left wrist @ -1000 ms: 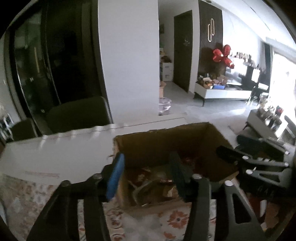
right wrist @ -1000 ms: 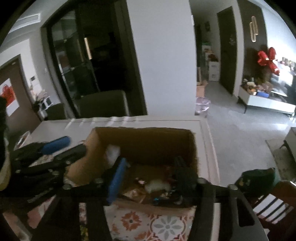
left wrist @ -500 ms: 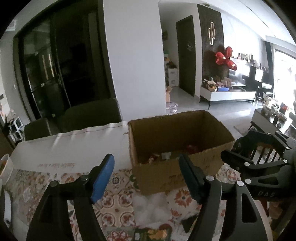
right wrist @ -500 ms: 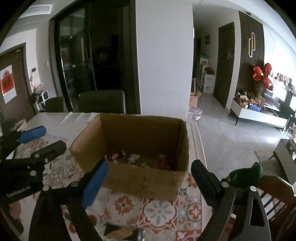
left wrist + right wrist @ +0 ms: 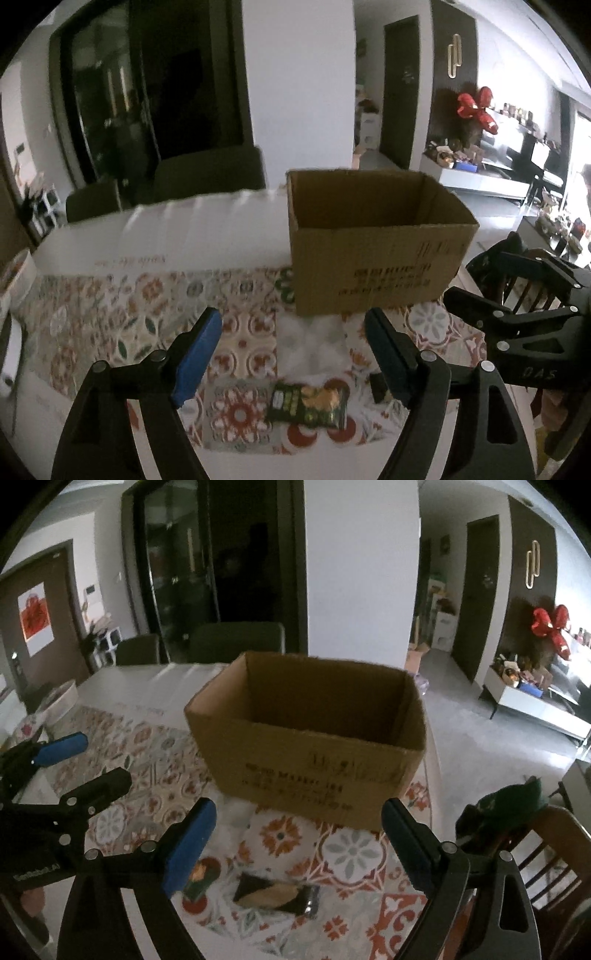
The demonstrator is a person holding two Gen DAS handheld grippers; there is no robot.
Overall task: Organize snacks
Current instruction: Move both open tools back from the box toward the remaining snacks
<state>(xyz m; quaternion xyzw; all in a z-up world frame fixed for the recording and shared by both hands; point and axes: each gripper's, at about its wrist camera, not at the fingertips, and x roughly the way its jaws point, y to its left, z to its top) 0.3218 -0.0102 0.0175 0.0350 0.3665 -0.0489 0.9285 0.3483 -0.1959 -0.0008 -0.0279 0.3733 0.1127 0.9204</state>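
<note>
Two sets of tongs hang over a patterned surface, each tilted down toward it. Nearest in the left wrist view, the left tongs have their jaws opening with nothing gripped; the blue pad stands well apart from its mate. Under the gap lies a green snack packet, flat on the floral tablecloth, with a pale crumpled wrapper just beyond it, possibly clear plastic, since the blur hides its detail. A small dark item sits beside the right-hand finger, too blurred to name.

In the right wrist view, the right tongs stand wide apart and hold nothing. Below them a dark snack packet with a tan picture lies flat on the cloth, and another green-and-red packet lies just beside the left-hand blue pad.

Farther back stands an open cardboard box, upright on the surface, dark print on its near wall; its contents cannot be seen from here. Each view catches the other tongs at its edge. Beyond the box are two dark chairs at the far edge of the surface, a white pillar, and a red bow near a low white cabinet.
</note>
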